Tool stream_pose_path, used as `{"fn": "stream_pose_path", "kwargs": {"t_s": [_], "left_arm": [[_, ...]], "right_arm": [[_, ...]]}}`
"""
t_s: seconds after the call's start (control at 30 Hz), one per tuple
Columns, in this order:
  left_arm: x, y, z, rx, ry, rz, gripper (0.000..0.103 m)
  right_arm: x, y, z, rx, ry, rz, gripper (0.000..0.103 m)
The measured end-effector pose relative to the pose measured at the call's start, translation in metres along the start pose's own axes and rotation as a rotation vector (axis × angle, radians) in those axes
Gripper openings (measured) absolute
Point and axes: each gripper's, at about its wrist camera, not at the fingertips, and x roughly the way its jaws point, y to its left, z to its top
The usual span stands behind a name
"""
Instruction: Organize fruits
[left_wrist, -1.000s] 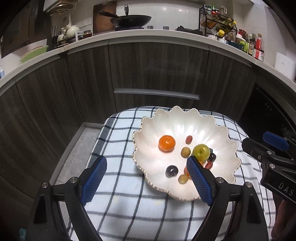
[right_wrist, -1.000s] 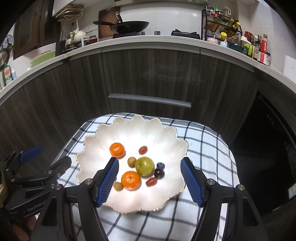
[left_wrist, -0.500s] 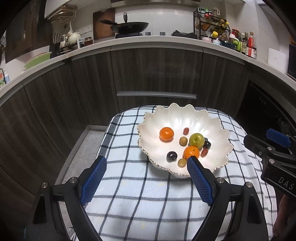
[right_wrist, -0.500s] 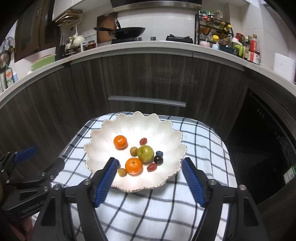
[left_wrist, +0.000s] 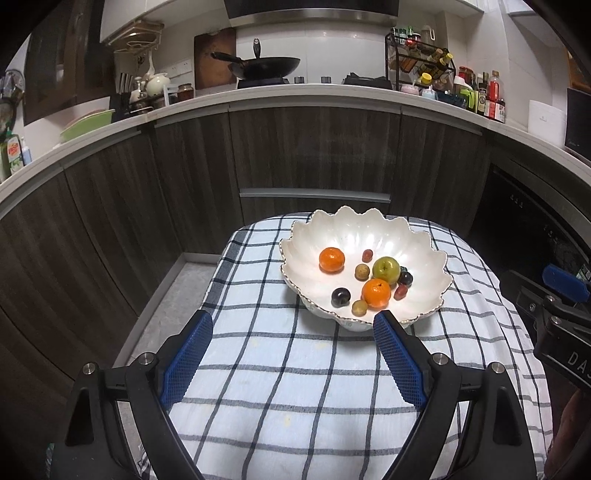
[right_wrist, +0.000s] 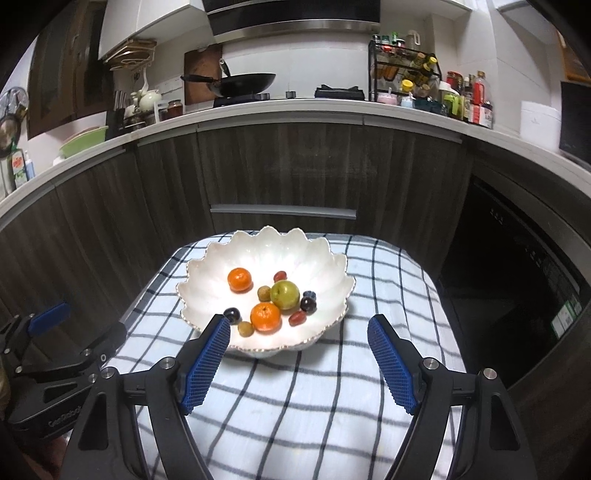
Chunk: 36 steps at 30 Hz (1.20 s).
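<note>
A white scalloped bowl (left_wrist: 421, 240) (right_wrist: 207, 273) stands on a checked cloth. In it lie two oranges (left_wrist: 331, 259) (left_wrist: 376, 293), a green apple (left_wrist: 386, 268) (right_wrist: 284, 294), and several small dark, red and tan fruits. My left gripper (left_wrist: 293, 325) is open over the bare cloth, short of the bowl's near rim, nothing between its blue pads. My right gripper (right_wrist: 299, 330) is open too, its tips on either side of the bowl's near rim and above it, nothing held. Each gripper shows at the edge of the other's view.
The checked cloth (left_wrist: 280, 387) covers a small table with rounded edges, floor (left_wrist: 173, 291) beyond its left side. Dark wood cabinets (left_wrist: 314, 155) stand close behind, under a counter with a wok (left_wrist: 264, 66), bottles (left_wrist: 480, 96) and dishes. A dark appliance front (right_wrist: 524, 280) is on the right.
Both grippers have drawn back from the bowl, which now looks smaller and farther off. The right gripper's jaws have widened a little. The fruit lies as before.
</note>
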Motion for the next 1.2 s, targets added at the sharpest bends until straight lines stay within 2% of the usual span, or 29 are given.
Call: {"fn": "stream_pose_path", "kwargs": {"t_s": [0.33,0.67,1.2], "left_arm": [[-0.024,-0.004,-0.019,0.006,-0.008,-0.006,0.089],[-0.048,-0.003,-0.039,-0.004,-0.037,0.013,0.089],[-0.064,0.002,-0.05,-0.03,-0.061,0.002,0.09]], "right_arm": [[-0.02,-0.014,-0.029,0.063,0.018,-0.043,0.078],[-0.052,-0.016,-0.052,0.06,-0.02,-0.077,0.078],[-0.071,-0.017,-0.068,0.069,-0.032,-0.095,0.078]]}}
